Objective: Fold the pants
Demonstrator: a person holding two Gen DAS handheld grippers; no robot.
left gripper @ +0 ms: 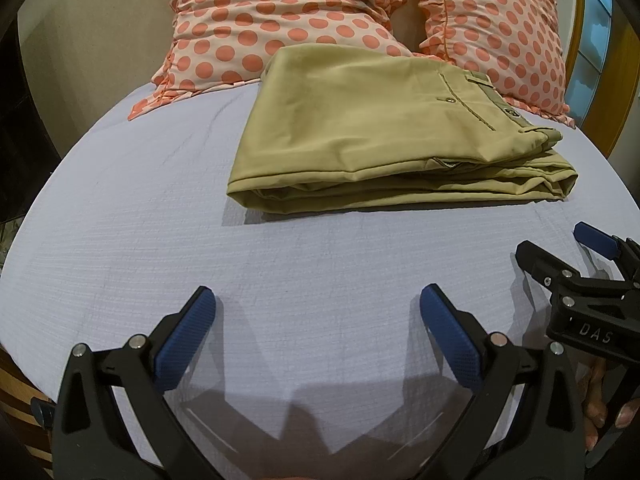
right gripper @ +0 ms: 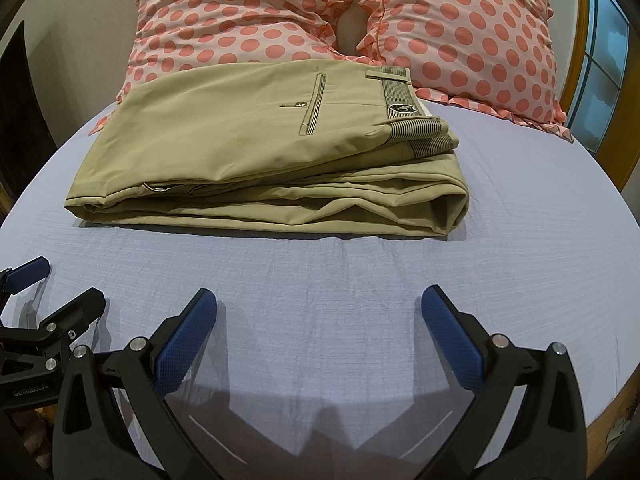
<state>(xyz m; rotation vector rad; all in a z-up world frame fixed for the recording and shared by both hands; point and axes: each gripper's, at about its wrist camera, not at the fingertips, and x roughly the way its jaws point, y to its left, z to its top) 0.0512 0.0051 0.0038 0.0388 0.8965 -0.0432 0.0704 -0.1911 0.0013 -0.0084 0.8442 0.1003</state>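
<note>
Khaki pants lie folded into a flat stack on the lavender bed sheet, back pocket and striped waistband on top; they also show in the right wrist view. My left gripper is open and empty, hovering over bare sheet in front of the pants. My right gripper is open and empty too, also short of the pants. The right gripper shows at the right edge of the left wrist view; the left gripper shows at the left edge of the right wrist view.
Two pink polka-dot pillows lean behind the pants at the head of the bed. A wooden frame with window panes is at the far right. The bed sheet spreads around the pants.
</note>
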